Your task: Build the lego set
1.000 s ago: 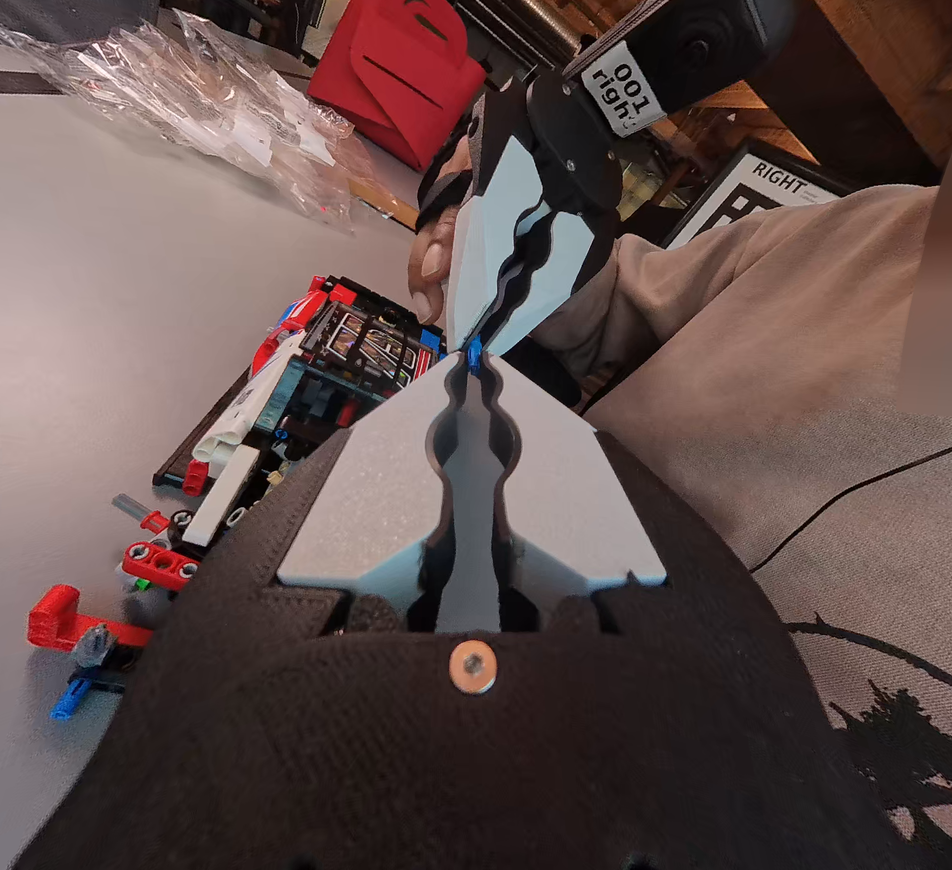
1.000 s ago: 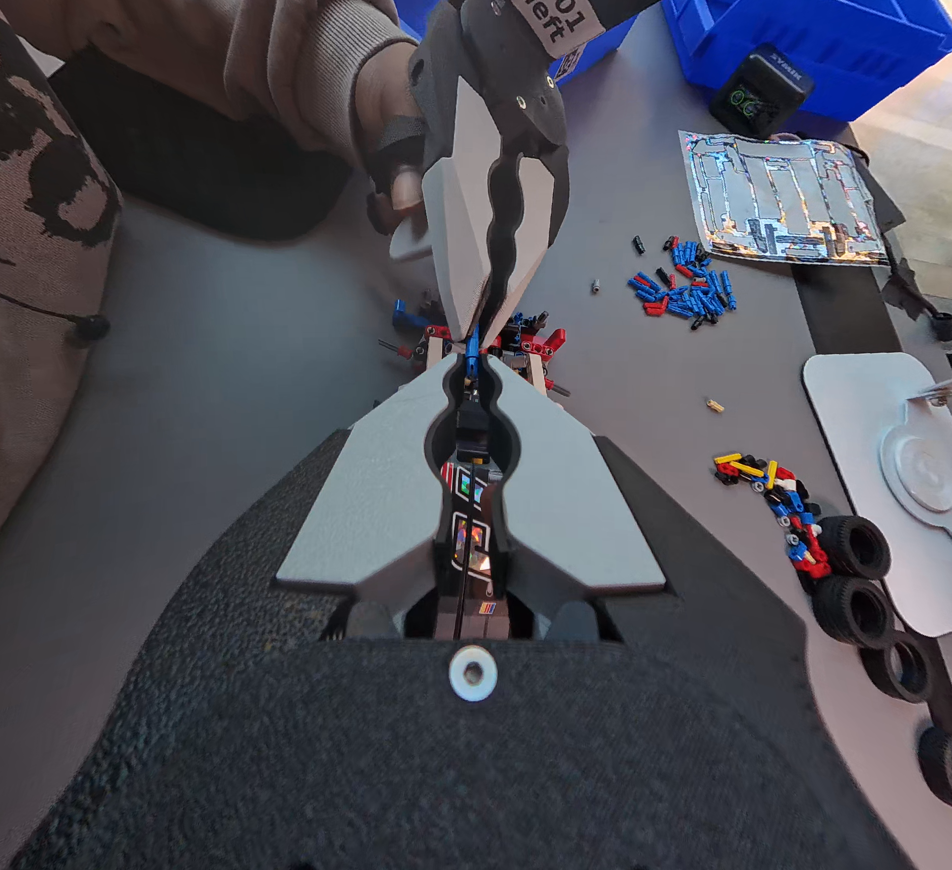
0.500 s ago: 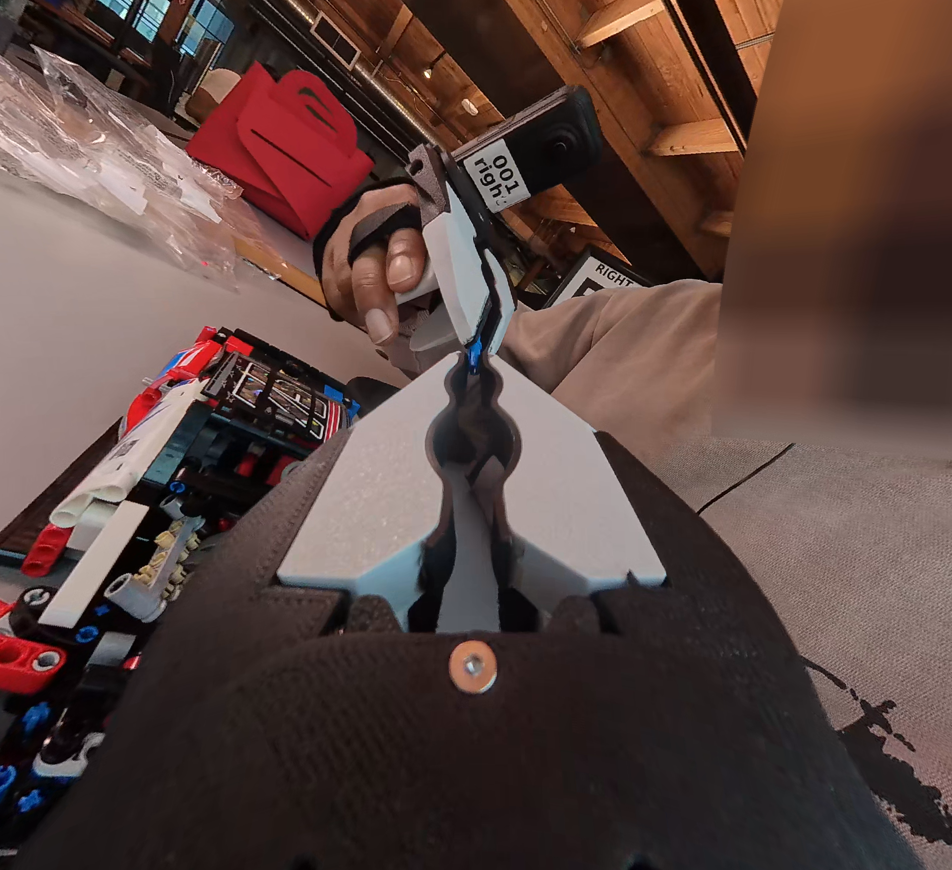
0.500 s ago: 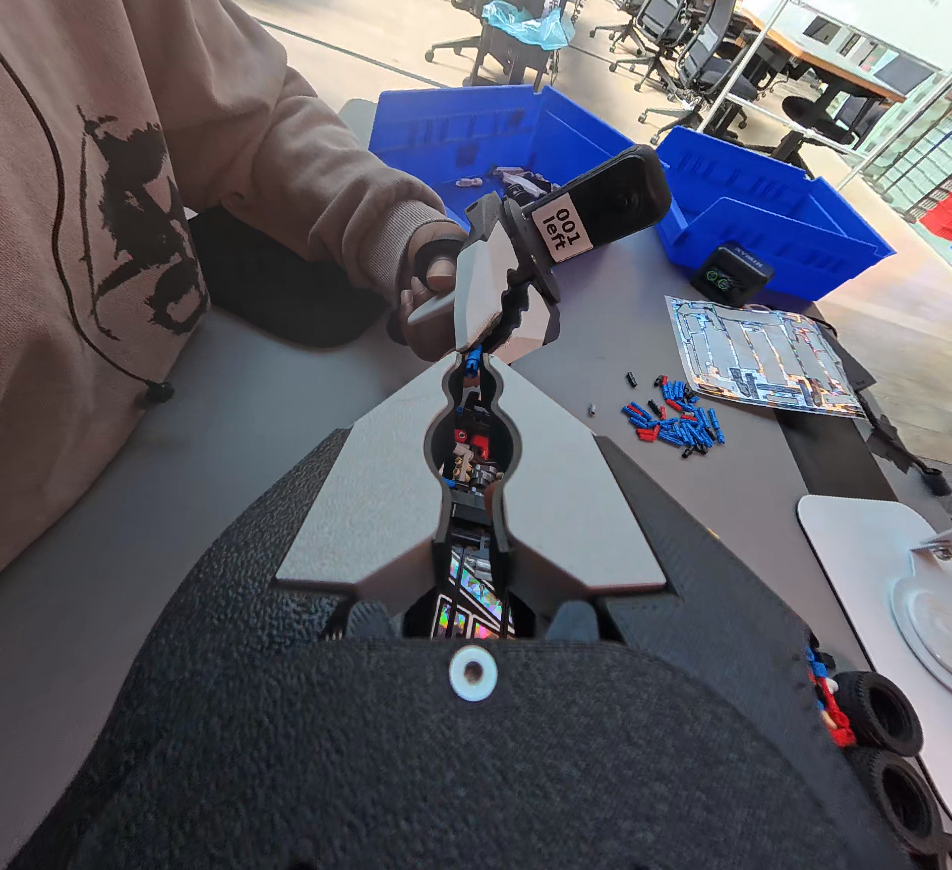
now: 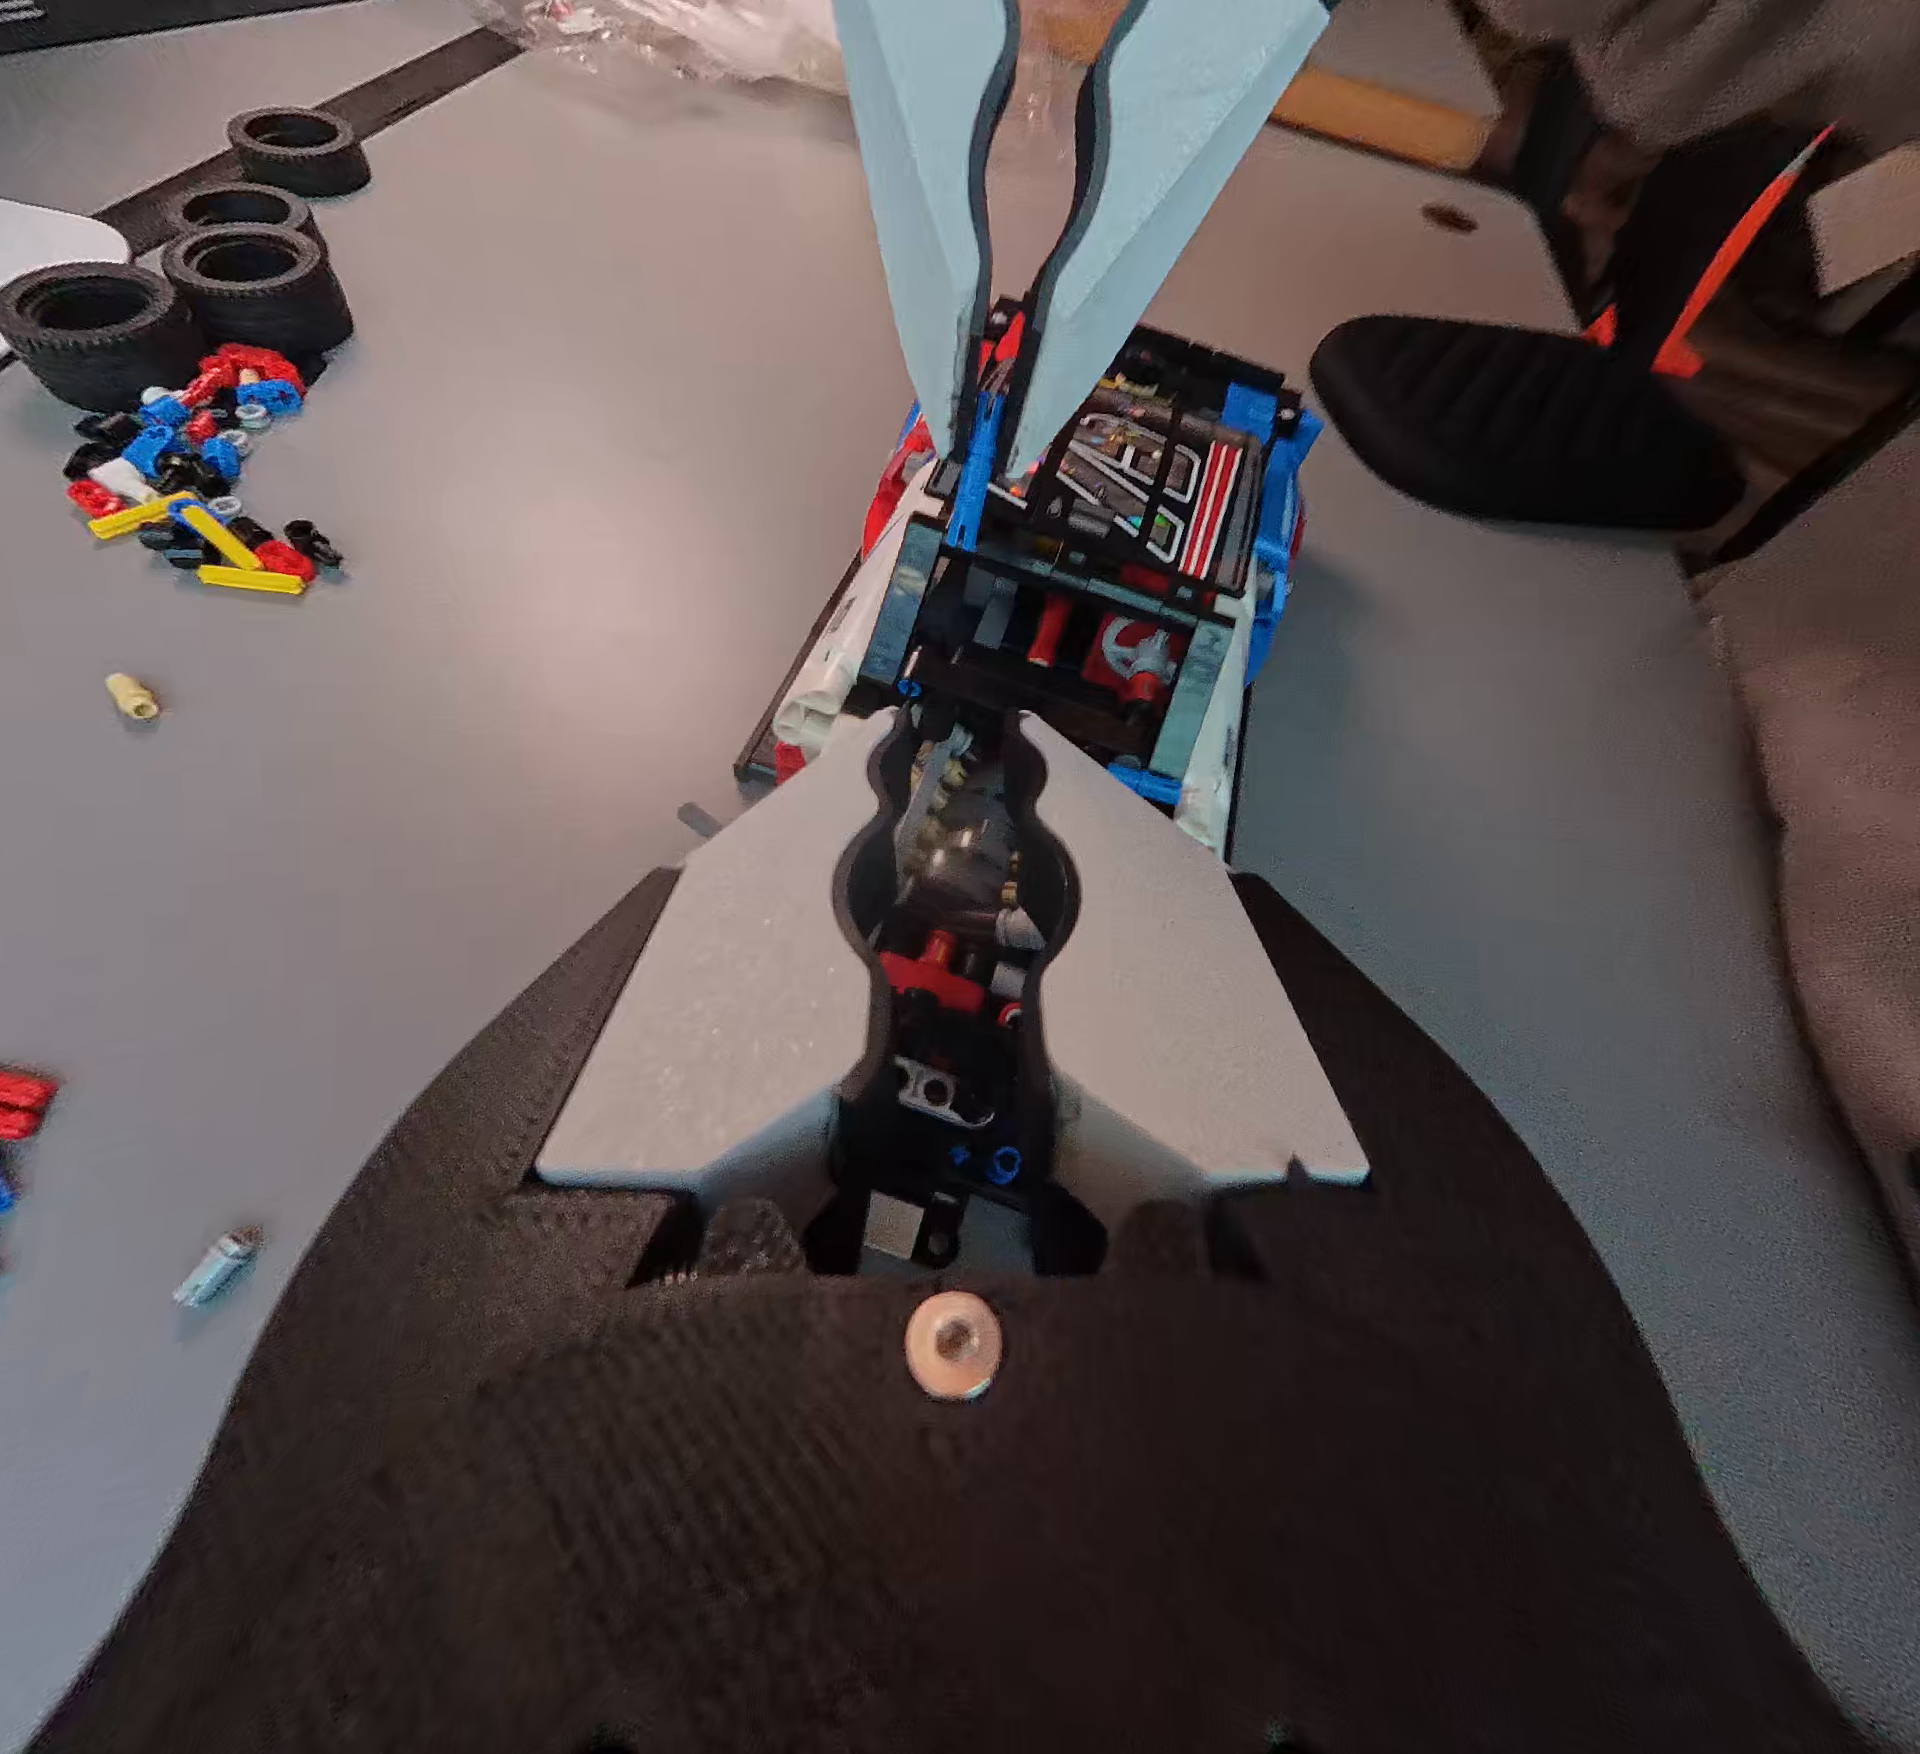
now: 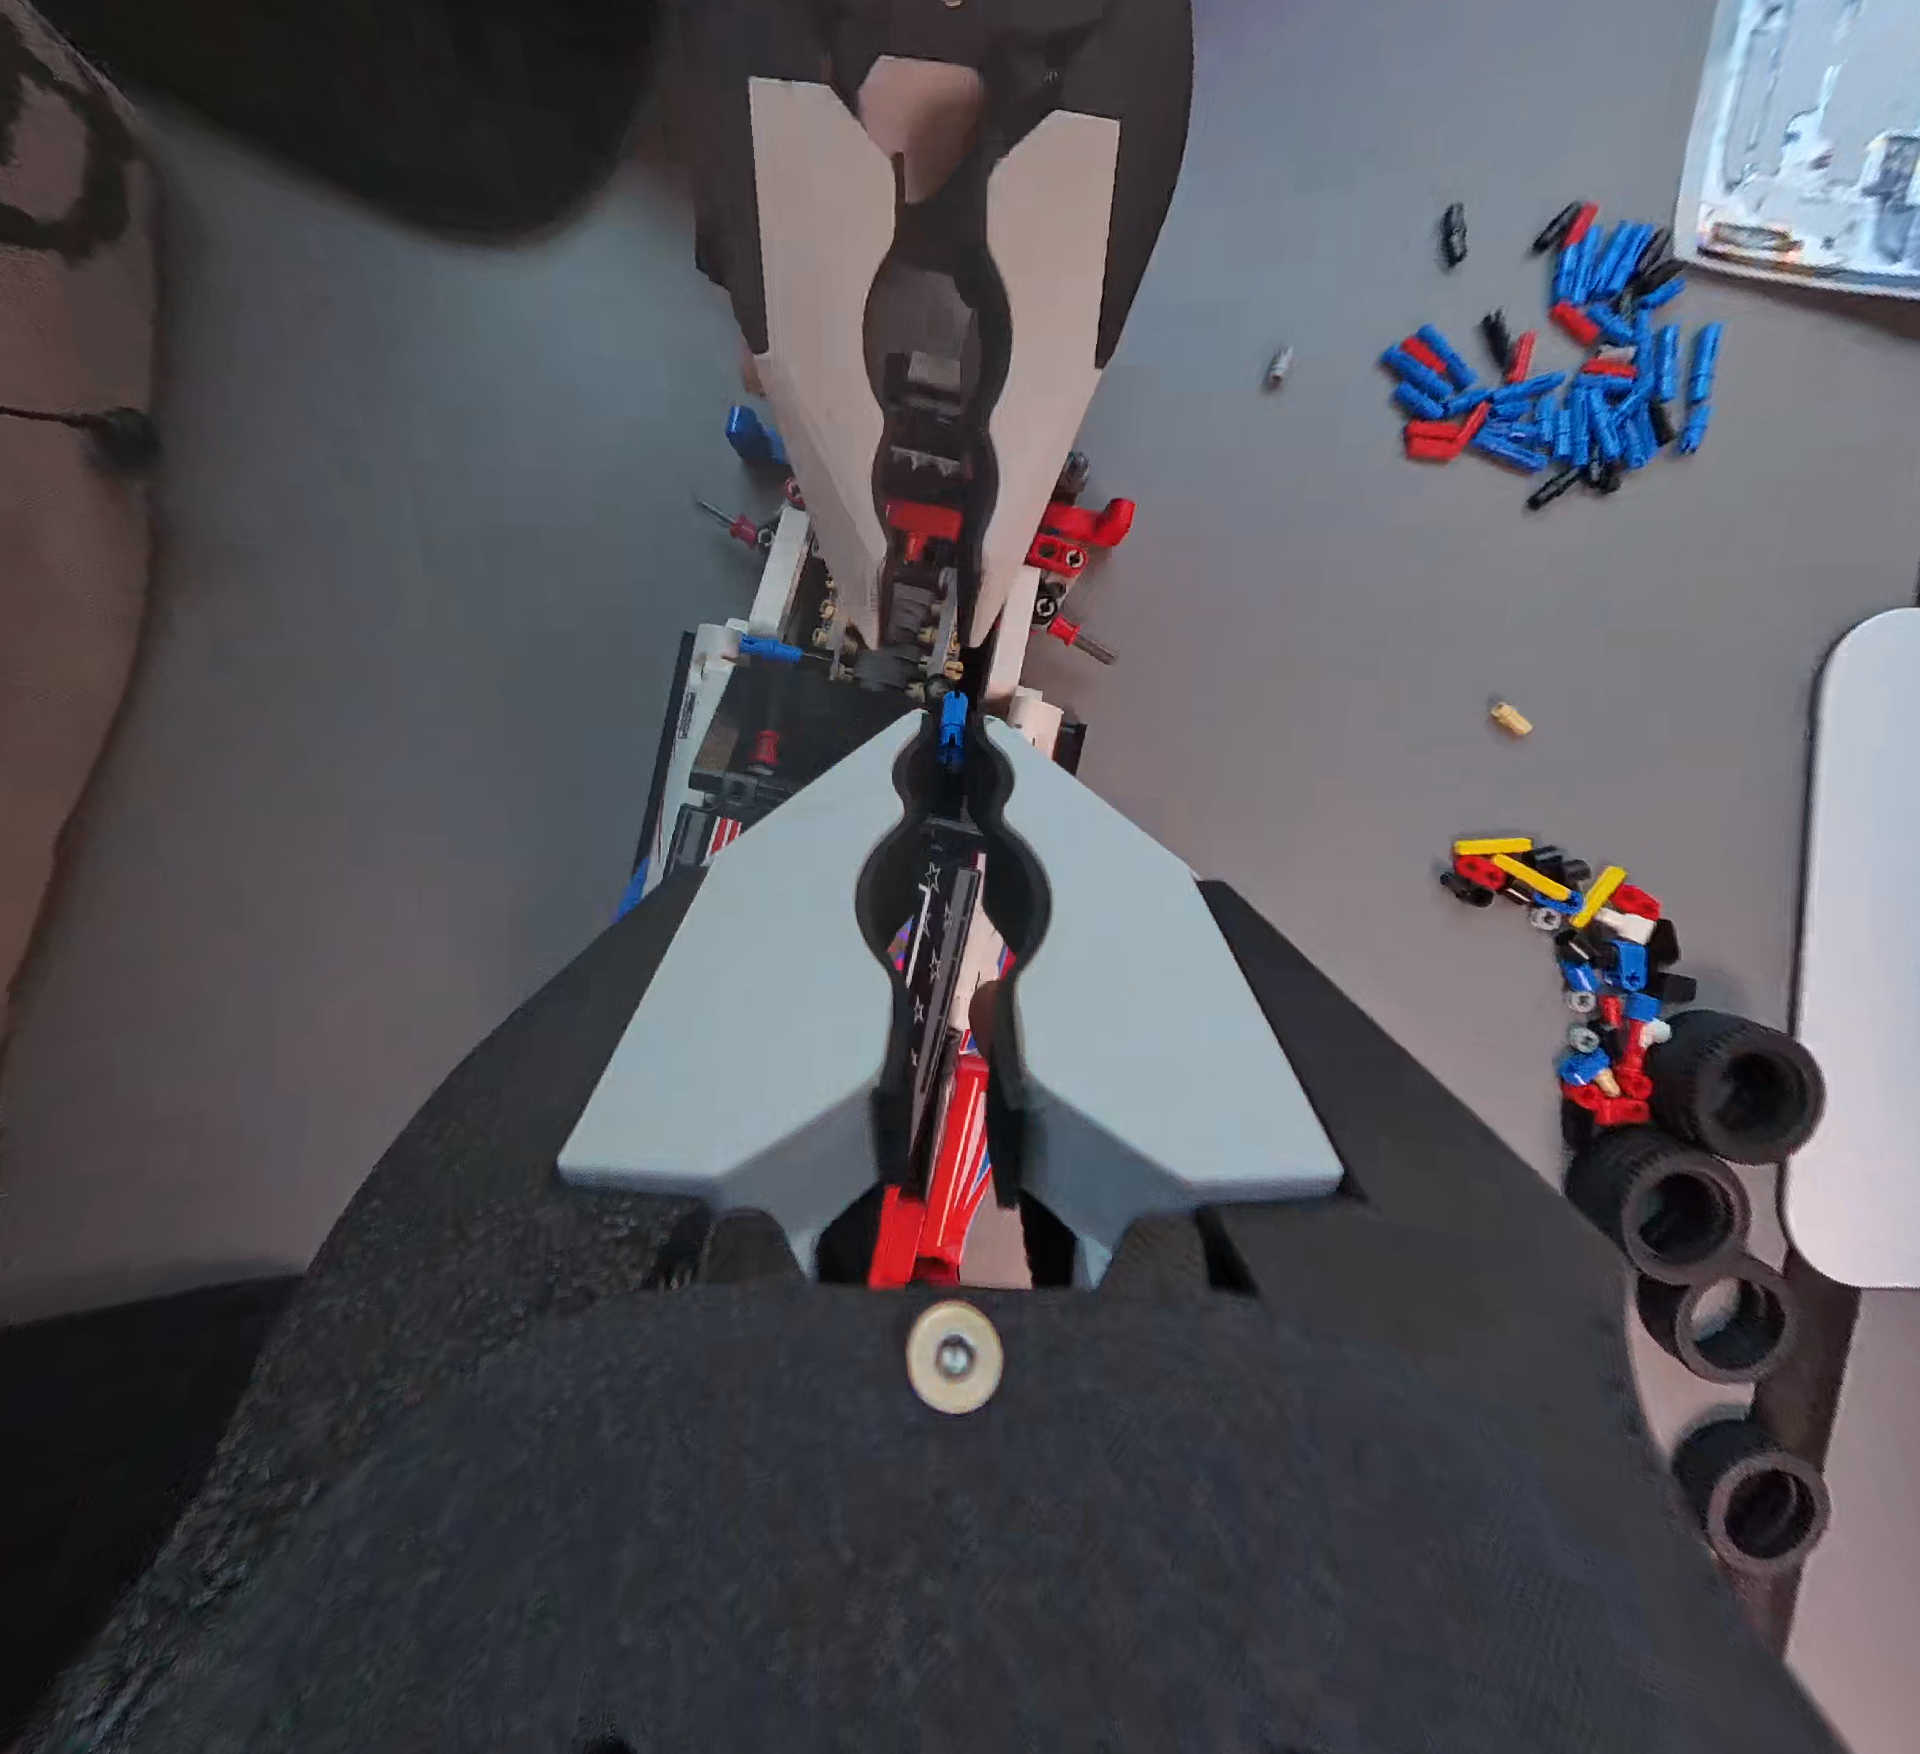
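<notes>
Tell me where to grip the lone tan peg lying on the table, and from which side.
Grip the tan peg across its middle, coming straight down from above. It lies on its side on bare table, so the fingers can drop either side of its round barrel, probably more securely than pinching its ends.

Four black tyres point(image 6: 1733, 1089) are counted at four o'clock in the right wrist view. One car model point(image 5: 1081, 561) is seen, two piles of small pieces point(image 6: 1558, 395), and one tan pin point(image 6: 1510, 718) at three o'clock.
</notes>
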Demonstrator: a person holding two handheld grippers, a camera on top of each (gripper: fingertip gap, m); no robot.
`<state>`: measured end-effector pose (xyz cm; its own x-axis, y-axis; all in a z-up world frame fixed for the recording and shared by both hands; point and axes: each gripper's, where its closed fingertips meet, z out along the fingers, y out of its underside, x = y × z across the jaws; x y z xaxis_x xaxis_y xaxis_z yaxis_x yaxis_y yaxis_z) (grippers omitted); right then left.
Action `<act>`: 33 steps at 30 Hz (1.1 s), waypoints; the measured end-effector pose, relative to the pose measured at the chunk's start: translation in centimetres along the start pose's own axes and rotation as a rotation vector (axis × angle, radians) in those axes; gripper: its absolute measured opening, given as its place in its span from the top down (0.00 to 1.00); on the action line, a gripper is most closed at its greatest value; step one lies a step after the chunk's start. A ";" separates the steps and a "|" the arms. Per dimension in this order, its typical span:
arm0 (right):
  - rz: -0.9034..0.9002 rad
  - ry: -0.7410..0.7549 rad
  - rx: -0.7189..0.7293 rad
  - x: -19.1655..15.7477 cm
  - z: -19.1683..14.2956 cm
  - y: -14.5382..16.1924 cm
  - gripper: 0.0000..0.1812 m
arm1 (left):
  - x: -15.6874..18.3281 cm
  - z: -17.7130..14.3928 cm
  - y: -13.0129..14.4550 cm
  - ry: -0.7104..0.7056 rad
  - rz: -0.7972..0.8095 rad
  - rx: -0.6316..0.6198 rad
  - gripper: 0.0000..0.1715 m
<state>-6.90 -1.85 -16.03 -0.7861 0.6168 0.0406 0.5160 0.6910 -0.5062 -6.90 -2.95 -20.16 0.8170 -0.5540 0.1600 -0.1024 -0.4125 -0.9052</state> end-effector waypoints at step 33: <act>-0.008 -0.029 -0.300 -0.4 4.2 1.1 0.99 | -0.3 1.2 0.9 0.063 0.198 -0.081 0.93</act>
<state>-7.42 -2.89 -20.22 -0.7976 0.6030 0.0162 0.5841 0.7788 -0.2287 -6.61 -2.30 -21.51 0.7398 -0.6727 0.0090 -0.3044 -0.3466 -0.8872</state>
